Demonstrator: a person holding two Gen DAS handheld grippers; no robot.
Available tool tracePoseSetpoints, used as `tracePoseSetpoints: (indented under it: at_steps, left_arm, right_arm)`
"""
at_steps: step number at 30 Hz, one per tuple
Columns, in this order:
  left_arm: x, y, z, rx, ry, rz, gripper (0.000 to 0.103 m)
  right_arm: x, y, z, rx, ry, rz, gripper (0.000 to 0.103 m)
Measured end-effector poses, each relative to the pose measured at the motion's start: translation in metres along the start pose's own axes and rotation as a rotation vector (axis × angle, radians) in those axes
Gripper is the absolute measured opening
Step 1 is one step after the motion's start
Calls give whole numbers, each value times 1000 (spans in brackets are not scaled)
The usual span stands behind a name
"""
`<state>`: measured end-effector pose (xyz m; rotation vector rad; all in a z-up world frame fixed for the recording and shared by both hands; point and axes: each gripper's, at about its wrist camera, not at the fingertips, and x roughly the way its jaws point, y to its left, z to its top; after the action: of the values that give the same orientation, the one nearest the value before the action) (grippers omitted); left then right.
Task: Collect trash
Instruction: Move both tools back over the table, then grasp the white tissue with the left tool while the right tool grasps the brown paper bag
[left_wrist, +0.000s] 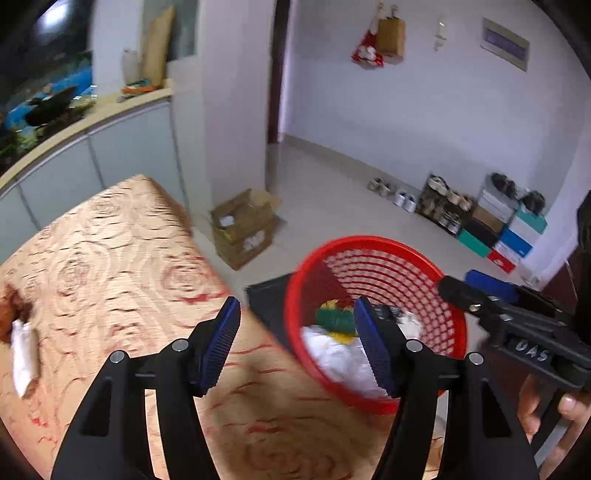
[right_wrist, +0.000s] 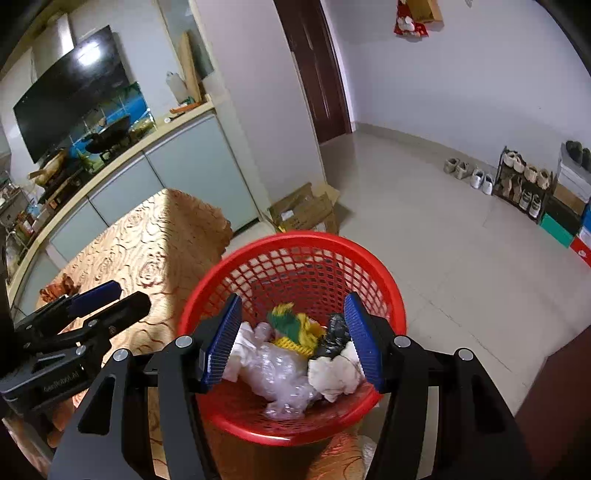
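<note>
The table (right_wrist: 147, 258), under a tan cloth with rose swirls and red streaks, fills the left and near part of both views, and the red basket (right_wrist: 295, 240) stands at its right edge, beyond the table's corner. In the right wrist view the right gripper (right_wrist: 293, 338) hangs straight over the basket, its blue-padded jaws well apart with nothing pressed between them; the trash lies below in the gap. In the left wrist view the left gripper (left_wrist: 295, 345) is over the table's edge, just left of the basket, also standing open and empty, its right finger crossing in front of the basket's near rim.

The basket is round, bright red plastic with a lattice wall. Inside it lies a heap: crumpled clear plastic film (right_wrist: 280, 373) in the middle, a wad of white paper (right_wrist: 336, 373) to the right, a green and yellow wrapper (right_wrist: 295, 328) farther back, and a scrap of black plastic (right_wrist: 334, 336) beside it.

On the table's far left a white crumpled piece (left_wrist: 24, 354) lies next to a brown lump (left_wrist: 9, 310); both are blurred and cut by the frame edge, so what they are cannot be told. The left wrist view is smeared overall. A hand (left_wrist: 554, 410) on the right gripper's handle shows only in part.
</note>
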<state>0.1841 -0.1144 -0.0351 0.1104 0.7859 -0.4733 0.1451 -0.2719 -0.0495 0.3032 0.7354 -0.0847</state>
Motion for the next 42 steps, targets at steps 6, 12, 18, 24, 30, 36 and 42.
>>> tracePoseSetpoints:
  at_steps: [6,12,18,24,30,36,42]
  left_arm:
    - [-43,40,-18,-26,-69,164,65]
    - [-84,111,-44,-113,-102,347,71]
    - [-90,180,-56,-237,-75,447,71]
    - [-69,212,-56,-286,-32,417,71]
    - [-40,233,-54,-325,28,374,71]
    - [-22,246,-53,-347,86,370,36]
    - [-22,253,-60,-362,92,355,10]
  right_arm:
    - [-15,39,3,-62,-39,52,57]
    - [-16,90,5,-139,-39,122,58]
    - [-11,137,2,-197,-26,179,58]
    - [-7,164,6,-244,-19,197,58]
    - [1,171,11,-255,-10,194,58]
    - [13,175,15,-258,4,184,58]
    - [20,189,15,-280,13,193,58]
